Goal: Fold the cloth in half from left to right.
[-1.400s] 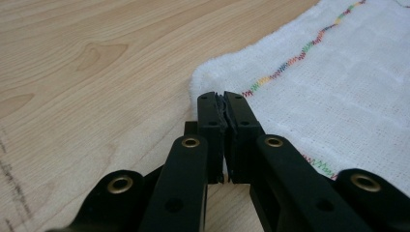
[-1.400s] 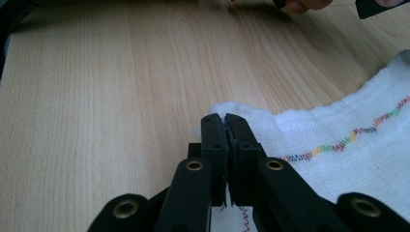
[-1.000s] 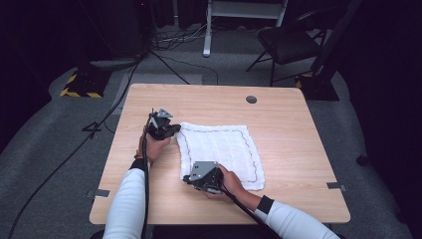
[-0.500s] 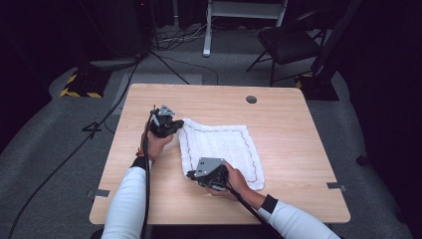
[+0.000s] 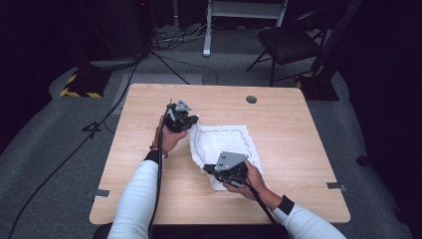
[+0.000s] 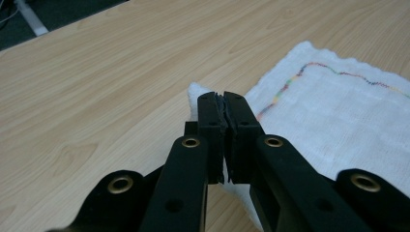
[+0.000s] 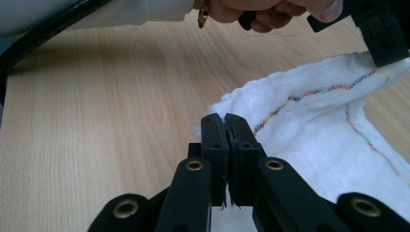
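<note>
One white cloth [image 5: 224,144] on table [image 5: 298,149], two grippers: left gripper [image 5: 191,121] pinches its far corner, right gripper [image 5: 206,169] its near corner, both clamped

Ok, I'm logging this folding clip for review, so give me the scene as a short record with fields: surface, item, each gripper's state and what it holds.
surface: light wooden table
item: white woven cloth with a multicoloured stitched line, its left edge raised off the table
left gripper: shut on a corner of the cloth
right gripper: shut on another corner of the cloth
background: black chair on the grey floor
</note>
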Available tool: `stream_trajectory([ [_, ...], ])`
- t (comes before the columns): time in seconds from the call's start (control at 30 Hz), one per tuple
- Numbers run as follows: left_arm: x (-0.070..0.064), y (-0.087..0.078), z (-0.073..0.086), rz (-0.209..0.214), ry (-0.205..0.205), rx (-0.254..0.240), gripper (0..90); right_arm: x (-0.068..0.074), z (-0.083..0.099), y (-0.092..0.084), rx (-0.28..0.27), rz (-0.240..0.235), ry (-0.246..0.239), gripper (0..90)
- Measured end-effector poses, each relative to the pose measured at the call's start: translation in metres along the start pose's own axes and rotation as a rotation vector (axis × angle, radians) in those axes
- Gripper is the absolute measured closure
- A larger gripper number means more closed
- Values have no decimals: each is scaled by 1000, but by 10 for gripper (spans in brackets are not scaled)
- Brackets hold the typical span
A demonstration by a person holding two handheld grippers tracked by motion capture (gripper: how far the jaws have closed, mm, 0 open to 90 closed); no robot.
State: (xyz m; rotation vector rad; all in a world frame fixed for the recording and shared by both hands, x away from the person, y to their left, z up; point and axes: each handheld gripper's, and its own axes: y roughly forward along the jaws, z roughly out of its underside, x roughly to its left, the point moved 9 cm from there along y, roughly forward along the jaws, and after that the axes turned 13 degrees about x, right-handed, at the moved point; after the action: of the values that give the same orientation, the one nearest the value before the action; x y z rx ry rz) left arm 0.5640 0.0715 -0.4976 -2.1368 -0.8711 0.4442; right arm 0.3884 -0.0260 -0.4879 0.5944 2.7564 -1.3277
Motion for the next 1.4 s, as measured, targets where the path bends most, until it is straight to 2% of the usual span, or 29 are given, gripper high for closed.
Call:
stream_trajectory([
  [0.03,-4,2,-4,-4,16,0,867,-5,5,-6,-2,11,14,876],
  [0.27,-27,19,-28,10,77,8,867,-18,25,-23,6,48,56,876],
  [0.53,-48,37,-44,25,119,25,867,-31,46,-47,6,100,94,876],
  [0.6,-52,40,-48,31,115,24,866,-34,52,-52,8,109,107,876],
  [0.83,-62,54,-61,34,141,35,866,-41,76,-63,32,122,147,876],
  [1.03,-78,69,-71,56,162,39,866,-44,95,-69,64,145,172,875],
  [1.2,-92,79,-82,78,181,36,865,-43,111,-75,85,145,198,875],
  [1.4,-102,92,-88,80,166,29,845,-41,127,-81,106,146,227,872],
])
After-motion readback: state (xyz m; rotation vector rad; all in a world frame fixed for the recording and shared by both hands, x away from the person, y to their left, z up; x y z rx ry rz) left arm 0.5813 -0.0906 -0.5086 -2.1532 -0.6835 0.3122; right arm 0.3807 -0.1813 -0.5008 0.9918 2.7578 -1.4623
